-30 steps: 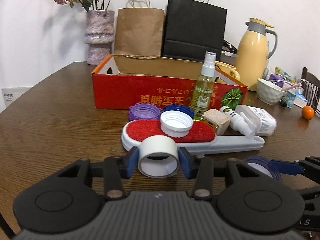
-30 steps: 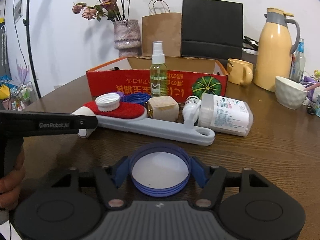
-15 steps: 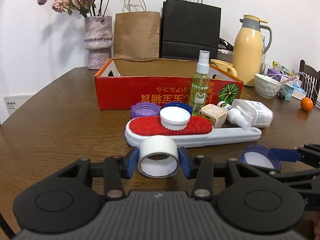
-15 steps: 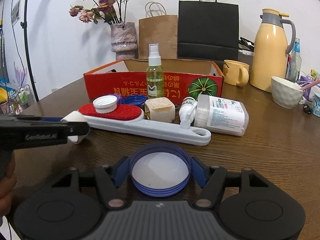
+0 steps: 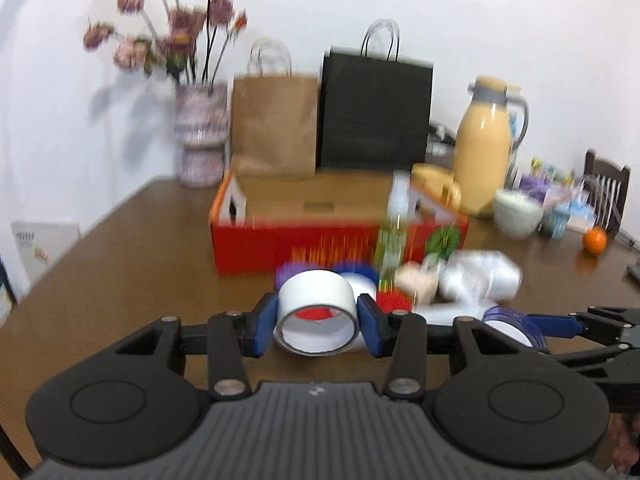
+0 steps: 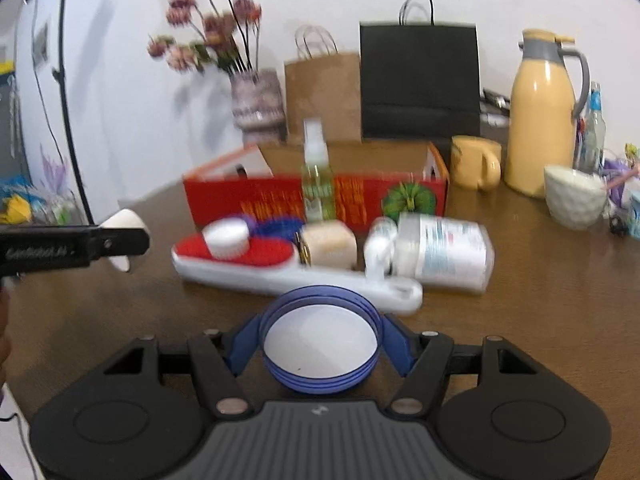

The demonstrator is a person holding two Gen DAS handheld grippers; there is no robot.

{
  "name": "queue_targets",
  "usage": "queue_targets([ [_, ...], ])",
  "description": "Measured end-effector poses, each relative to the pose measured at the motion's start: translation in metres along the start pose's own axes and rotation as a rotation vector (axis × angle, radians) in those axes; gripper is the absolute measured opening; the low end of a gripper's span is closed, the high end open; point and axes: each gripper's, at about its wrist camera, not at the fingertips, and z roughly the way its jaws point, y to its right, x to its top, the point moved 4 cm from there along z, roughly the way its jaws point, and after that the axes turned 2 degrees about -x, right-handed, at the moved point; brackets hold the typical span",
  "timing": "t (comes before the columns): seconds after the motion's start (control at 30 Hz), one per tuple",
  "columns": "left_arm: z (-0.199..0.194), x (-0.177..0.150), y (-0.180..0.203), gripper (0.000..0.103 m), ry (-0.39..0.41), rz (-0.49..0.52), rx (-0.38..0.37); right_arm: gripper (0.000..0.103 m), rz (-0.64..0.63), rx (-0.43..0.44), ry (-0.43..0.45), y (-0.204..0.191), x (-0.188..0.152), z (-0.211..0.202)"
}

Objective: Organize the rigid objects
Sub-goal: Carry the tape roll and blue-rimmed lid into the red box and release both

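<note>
Red box [image 6: 316,196] mid-tabletop, brush [image 6: 280,268] and bottles before it, left gripper [image 5: 318,318] clamping white tape roll [image 5: 316,308], right gripper [image 6: 320,344] clamping blue lid [image 6: 320,346].

Bright even indoor light, soft shadows on the white wall, motion-blurred tabletop clutter, fisheye bending at edges

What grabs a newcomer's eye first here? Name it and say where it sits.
First the two loads up front: a white tape roll clamped in the left tongs and a blue lid clamped in the right tongs. Behind them, mid-table, an open red box with a red brush and a white bottle lying before it.
</note>
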Motion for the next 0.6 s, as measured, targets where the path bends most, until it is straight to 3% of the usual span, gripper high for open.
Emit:
queue_targets([
  [0.1,0.000,0.029,-0.009,0.044,0.035,-0.011,-0.018,0.065,-0.015,0.043,0.080,0.006,0.036,-0.019],
  [0.27,0.035,0.079,-0.034,0.044,-0.002,-0.080,-0.048,0.065,-0.047,0.095,0.196,0.030,0.112,-0.028],
  [0.43,0.088,0.131,-0.058,0.044,-0.044,-0.085,-0.021,0.065,-0.099,0.049,0.200,0.056,0.181,0.012],
  [0.6,0.157,0.164,-0.076,0.044,-0.173,-0.101,-0.020,0.065,-0.092,0.059,0.102,0.073,0.225,0.081],
])
